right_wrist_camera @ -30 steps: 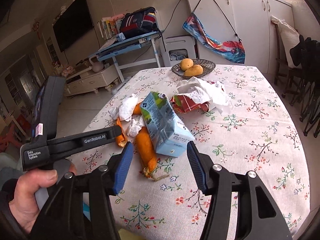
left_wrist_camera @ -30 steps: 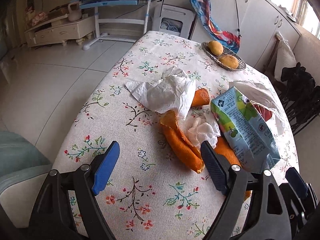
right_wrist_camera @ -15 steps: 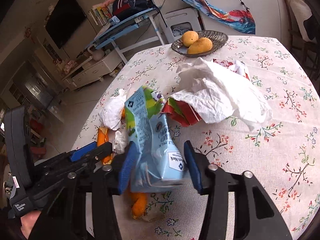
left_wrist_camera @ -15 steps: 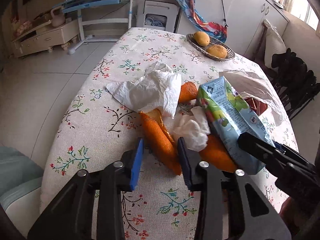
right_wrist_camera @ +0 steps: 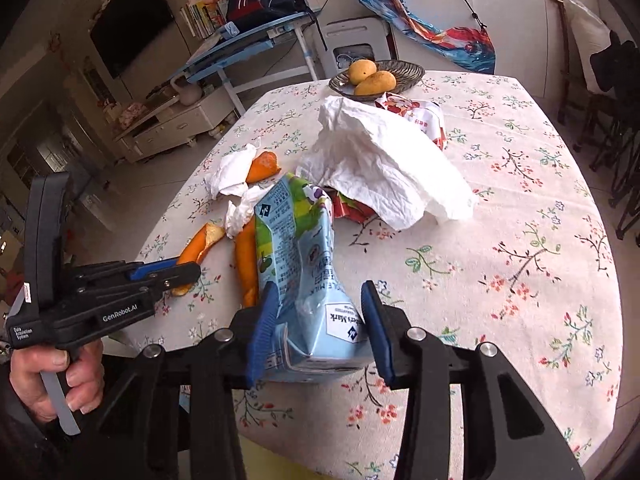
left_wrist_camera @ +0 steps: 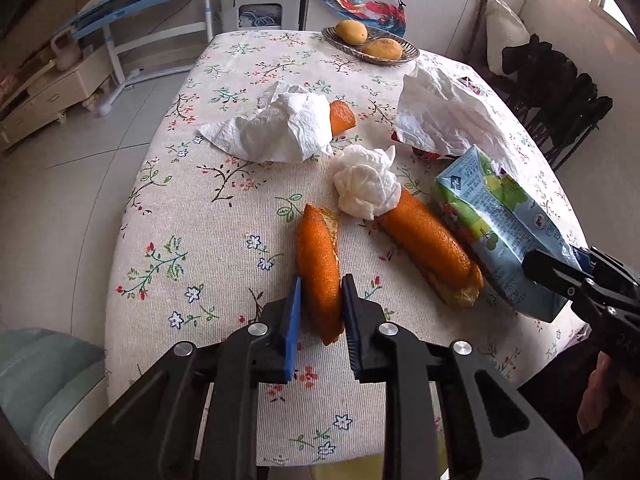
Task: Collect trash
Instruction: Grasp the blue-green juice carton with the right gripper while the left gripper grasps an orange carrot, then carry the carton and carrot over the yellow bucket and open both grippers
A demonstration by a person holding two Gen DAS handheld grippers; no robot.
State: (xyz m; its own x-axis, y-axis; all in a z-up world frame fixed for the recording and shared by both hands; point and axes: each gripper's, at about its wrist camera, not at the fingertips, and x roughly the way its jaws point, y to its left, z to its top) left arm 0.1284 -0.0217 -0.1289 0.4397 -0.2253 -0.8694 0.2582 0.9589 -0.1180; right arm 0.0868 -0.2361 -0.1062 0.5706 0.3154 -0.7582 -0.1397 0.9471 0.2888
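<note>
My left gripper (left_wrist_camera: 320, 300) is shut on a long orange peel (left_wrist_camera: 318, 260) near the table's front edge. My right gripper (right_wrist_camera: 320, 312) is shut on a crumpled blue milk carton (right_wrist_camera: 296, 248), which also shows in the left wrist view (left_wrist_camera: 496, 224). A second orange peel (left_wrist_camera: 428, 244) lies beside the carton with a small tissue wad (left_wrist_camera: 366, 188) on its far end. A crumpled paper towel (left_wrist_camera: 276, 128) covers a third peel piece (left_wrist_camera: 342, 116). A larger white paper (right_wrist_camera: 380, 160) lies over a red wrapper (right_wrist_camera: 416, 116).
A dish (right_wrist_camera: 404, 70) with two mangoes (right_wrist_camera: 370, 76) stands at the table's far edge. The floral tablecloth (right_wrist_camera: 500, 240) covers the table. Black chairs (left_wrist_camera: 560, 92) stand to the right. A blue desk (left_wrist_camera: 152, 4) and a white stool (left_wrist_camera: 260, 12) stand beyond the table.
My left gripper has closed on the long orange peel. My right gripper has moved forward and closed on the milk carton, which now tilts up off the table.
</note>
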